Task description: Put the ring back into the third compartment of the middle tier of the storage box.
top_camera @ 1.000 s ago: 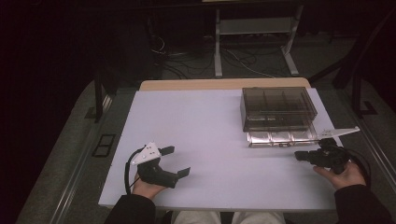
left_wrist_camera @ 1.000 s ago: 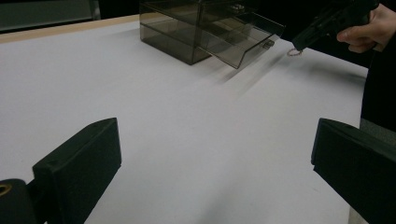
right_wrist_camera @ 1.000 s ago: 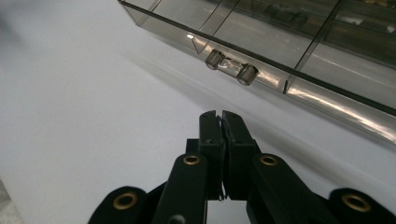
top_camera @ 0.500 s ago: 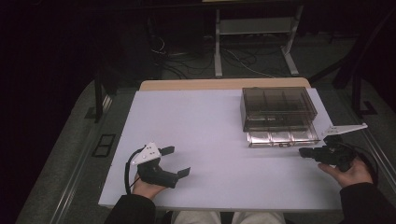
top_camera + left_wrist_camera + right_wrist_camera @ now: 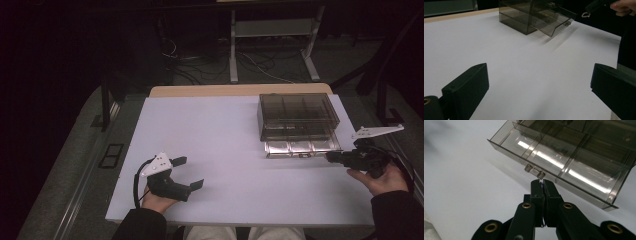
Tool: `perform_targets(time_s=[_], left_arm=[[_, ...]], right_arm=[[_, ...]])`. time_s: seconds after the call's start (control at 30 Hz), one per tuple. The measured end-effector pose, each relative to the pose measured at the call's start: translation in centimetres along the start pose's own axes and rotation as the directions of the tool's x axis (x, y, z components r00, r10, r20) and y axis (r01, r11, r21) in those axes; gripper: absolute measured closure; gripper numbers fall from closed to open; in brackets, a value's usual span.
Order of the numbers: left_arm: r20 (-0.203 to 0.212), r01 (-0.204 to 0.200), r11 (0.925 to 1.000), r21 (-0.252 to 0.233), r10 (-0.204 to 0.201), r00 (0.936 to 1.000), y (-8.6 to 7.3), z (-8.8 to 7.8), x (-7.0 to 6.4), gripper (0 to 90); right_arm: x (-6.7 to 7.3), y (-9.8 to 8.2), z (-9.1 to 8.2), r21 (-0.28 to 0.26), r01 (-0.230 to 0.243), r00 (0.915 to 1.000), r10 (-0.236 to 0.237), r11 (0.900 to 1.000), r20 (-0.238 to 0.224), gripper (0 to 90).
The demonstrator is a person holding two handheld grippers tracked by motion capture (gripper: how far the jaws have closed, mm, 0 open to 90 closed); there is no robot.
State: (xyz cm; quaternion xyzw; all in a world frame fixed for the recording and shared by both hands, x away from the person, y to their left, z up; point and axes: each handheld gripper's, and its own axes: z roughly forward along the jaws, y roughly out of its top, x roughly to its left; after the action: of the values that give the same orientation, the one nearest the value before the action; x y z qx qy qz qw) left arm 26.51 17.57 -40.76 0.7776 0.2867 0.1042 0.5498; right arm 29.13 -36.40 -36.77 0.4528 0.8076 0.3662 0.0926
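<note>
Glossy smoked-plastic drawer box (image 5: 298, 116) on a matt white table (image 5: 220, 145).

A white table (image 5: 225, 150) stands before a metal frame (image 5: 272, 30).

Smoked clear drawer box (image 5: 298, 116) on table's far right, bottom drawer (image 5: 302, 147) pulled open.

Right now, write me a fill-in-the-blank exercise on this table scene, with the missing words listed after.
1. The bottom drawer of the smoky box is ___, not closed.
2. That drawer is split into ___ compartments.
3. The jaws of the ___ gripper are spread wide over the white table.
4. The right gripper, jaws ___, dangles a small bead chain.

Missing words: open; three; left; shut
</note>
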Motion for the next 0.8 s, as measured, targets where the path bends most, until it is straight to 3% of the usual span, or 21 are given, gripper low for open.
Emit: perform_targets(time_s=[0.4,0.8], left_arm=[[0.003,-0.001,1.0000,0.003,0.001,1.0000,0.0,0.0,0.0,0.8],[0.004,-0.002,1.0000,0.006,0.002,1.0000,0.0,0.0,0.0,0.8]], right_arm=[[-0.4,2.3,-1.6,-0.024,0.030,0.9990,-0.029,0.999,0.034,86.7],[-1.4,3.4,-1.2,-0.031,0.023,0.9987,-0.022,0.999,0.046,86.7]])
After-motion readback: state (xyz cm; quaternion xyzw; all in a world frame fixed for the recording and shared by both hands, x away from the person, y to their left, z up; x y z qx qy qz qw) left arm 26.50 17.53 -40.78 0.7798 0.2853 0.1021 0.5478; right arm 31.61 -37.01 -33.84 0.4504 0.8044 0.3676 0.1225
